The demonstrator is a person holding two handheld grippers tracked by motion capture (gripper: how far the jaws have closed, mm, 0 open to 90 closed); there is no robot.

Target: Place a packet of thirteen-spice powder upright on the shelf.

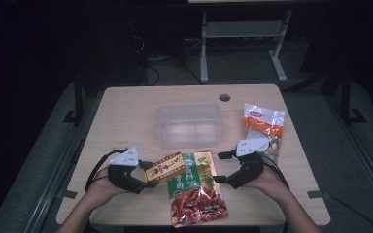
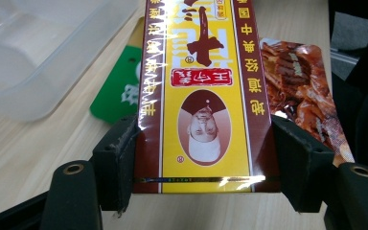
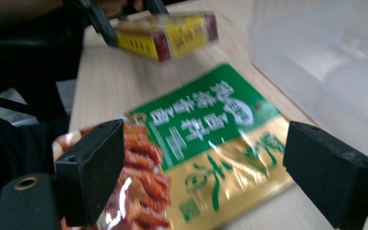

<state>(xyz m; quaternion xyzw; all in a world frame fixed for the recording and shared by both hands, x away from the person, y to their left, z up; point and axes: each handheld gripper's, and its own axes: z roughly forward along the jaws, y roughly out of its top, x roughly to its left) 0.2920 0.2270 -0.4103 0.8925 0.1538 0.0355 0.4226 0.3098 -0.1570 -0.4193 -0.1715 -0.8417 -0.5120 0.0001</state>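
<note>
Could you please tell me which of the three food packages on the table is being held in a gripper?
The yellow and maroon box, clamped between the left gripper's jaws; the green pouch and the orange-white bag lie free.

Open fingers (image 3: 333, 175) frame the green-gold sauce packet (image 3: 196, 148); yellow box (image 3: 167, 36) beyond.

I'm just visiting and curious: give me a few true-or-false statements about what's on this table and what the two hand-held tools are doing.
1. The left tool is clamped on the yellow box. True.
2. The right tool grips the green pouch. False: its jaws stand open above the pouch.
3. The clear tub holds the box. False: nothing shows inside the tub; the box is in the left tool.
4. An orange-and-white bag lies right of the tub. True.
5. The green pouch lies flat on the table. True.
</note>
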